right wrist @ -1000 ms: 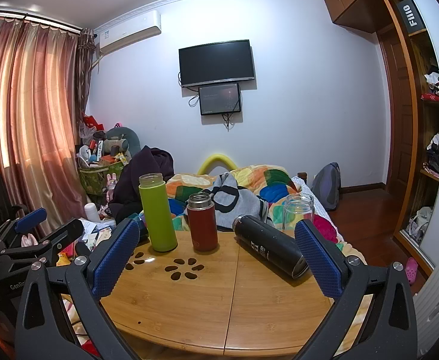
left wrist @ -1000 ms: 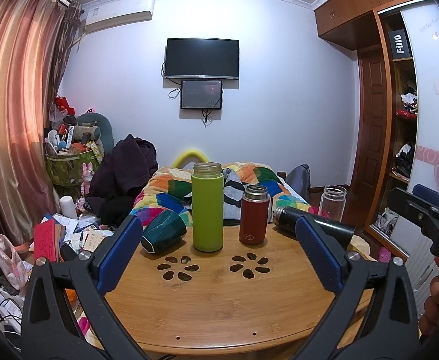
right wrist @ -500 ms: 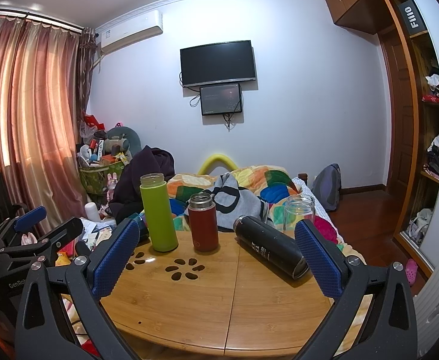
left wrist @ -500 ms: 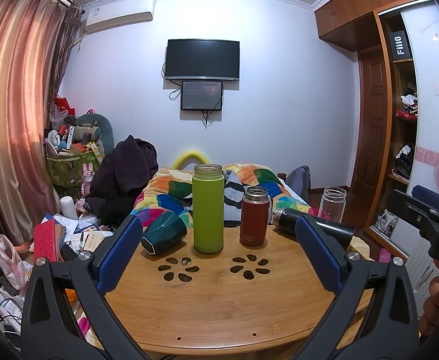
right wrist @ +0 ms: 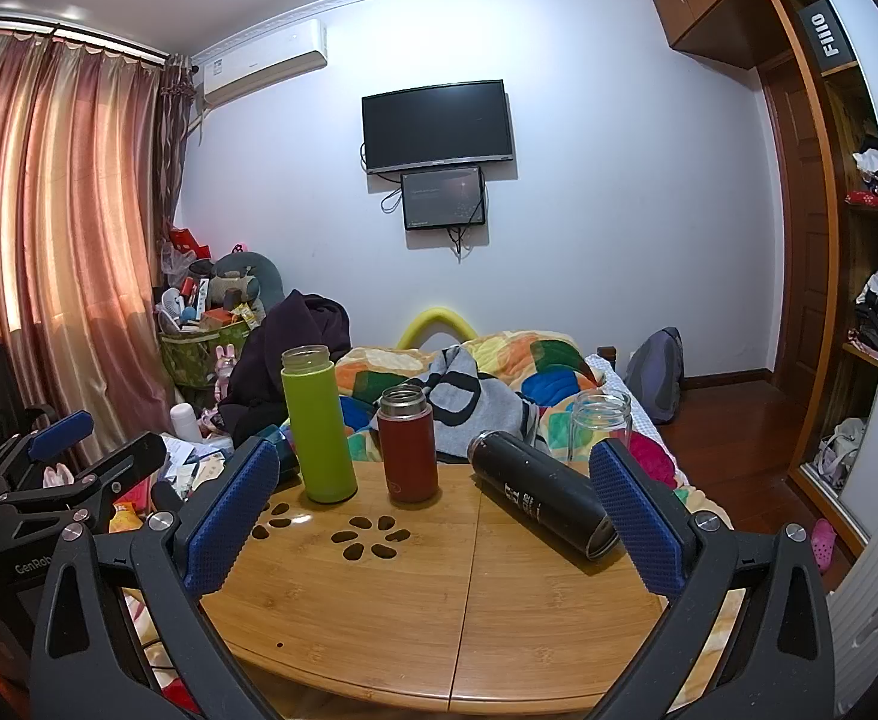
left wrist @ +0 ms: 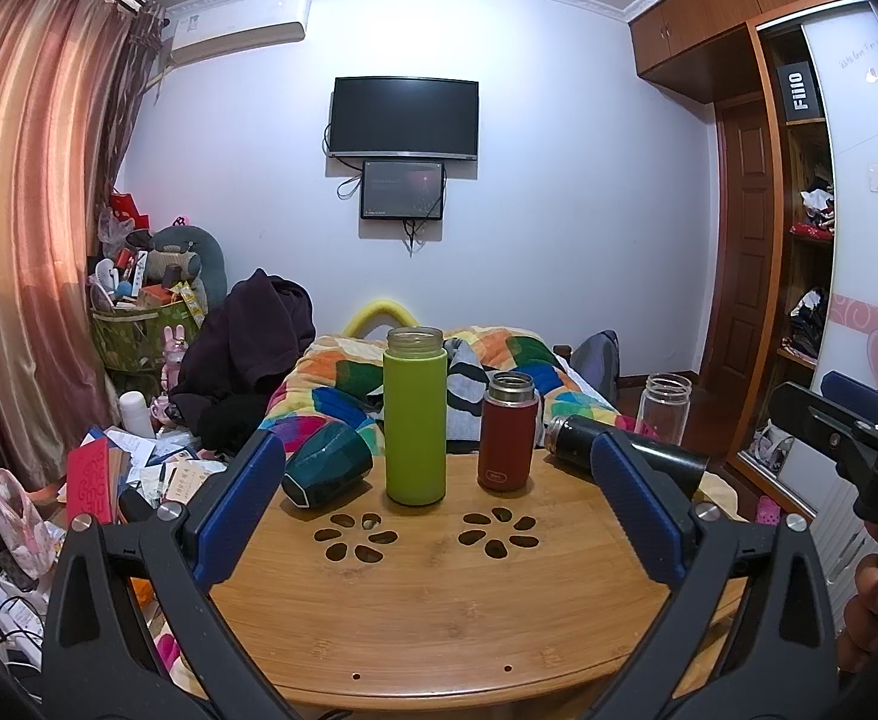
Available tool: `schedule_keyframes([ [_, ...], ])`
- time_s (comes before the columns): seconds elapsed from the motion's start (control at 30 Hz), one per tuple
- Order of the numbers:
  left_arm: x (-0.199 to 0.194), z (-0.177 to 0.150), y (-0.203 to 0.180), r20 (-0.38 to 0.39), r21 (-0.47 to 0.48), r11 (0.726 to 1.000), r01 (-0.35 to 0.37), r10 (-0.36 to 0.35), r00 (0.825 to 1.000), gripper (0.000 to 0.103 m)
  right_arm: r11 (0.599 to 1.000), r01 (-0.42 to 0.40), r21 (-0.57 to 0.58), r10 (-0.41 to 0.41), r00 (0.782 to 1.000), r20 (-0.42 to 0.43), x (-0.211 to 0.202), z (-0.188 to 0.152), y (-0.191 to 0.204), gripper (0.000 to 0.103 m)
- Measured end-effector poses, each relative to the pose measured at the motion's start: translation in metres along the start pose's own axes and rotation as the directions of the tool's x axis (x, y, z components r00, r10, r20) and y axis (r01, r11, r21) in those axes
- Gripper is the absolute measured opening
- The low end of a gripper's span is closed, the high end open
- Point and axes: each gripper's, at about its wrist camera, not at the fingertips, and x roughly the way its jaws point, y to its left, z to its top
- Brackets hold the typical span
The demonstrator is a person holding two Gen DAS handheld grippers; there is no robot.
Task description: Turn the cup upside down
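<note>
Both the left gripper (left wrist: 436, 501) and right gripper (right wrist: 433, 507) hover released over the bamboo worktop (left wrist: 439, 612), beyond them the dark green cup (left wrist: 326, 473) lying sideways at far-left, and "FiiO" box (right wrist: 829, 35) shelved farthest.

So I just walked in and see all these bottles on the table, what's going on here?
A person holds tongs in each hand, the left tongs and the right tongs, both open and empty above the near edge of the round wooden table. Nothing is gripped yet. The green bottle, red flask and glass jar stand upright; the dark green cup and black flask lie on their sides.
</note>
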Motion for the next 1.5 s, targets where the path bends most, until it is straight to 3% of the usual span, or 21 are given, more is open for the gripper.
schedule_keyframes([
  [0.33, 0.005, 0.002, 0.001, -0.015, -0.003, 1.0, 0.013, -0.013, 1.0, 0.103, 1.0, 0.0, -0.002, 0.0, 1.0, -0.006, 0.002, -0.005, 0.001, 0.103],
  [0.5, 0.032, 0.006, -0.007, -0.058, -0.001, 0.997, 0.081, -0.081, 0.995, 0.103, 1.0, 0.018, 0.002, -0.018, 1.0, -0.015, 0.004, -0.011, -0.004, 0.103],
  [0.73, 0.117, 0.003, -0.044, -0.176, 0.04, 0.985, 0.17, -0.16, 0.971, 0.103, 0.998, 0.033, 0.045, -0.031, 0.999, -0.041, 0.011, -0.02, -0.029, 0.103],
  [0.93, 0.199, -0.007, -0.072, -0.292, 0.077, 0.988, 0.135, -0.107, 0.951, 0.103, 0.994, 0.052, 0.1, -0.044, 0.996, -0.079, 0.019, -0.032, -0.059, 0.103],
  [1.27, 0.288, -0.016, -0.071, -0.388, -0.01, 0.999, 0.046, -0.047, 0.92, 0.103, 0.983, 0.069, 0.168, -0.046, 0.989, -0.14, 0.034, -0.047, -0.095, 0.103],
  [1.3, 0.293, -0.017, -0.07, -0.392, -0.016, 0.999, 0.044, -0.047, 0.919, 0.1, 0.983, 0.069, 0.171, -0.044, 0.989, -0.145, 0.035, -0.048, -0.097, 0.103],
  [1.43, 0.307, -0.022, -0.072, -0.441, -0.019, 0.998, 0.06, -0.062, 0.895, 0.07, 0.981, 0.068, 0.181, -0.038, 0.986, -0.162, 0.039, -0.049, -0.1, 0.103],
  [1.5, 0.309, -0.024, -0.073, -0.442, -0.003, 0.999, 0.046, -0.043, 0.896, 0.064, 0.981, 0.068, 0.182, -0.037, 0.985, -0.168, 0.039, -0.05, -0.1, 0.103],
])
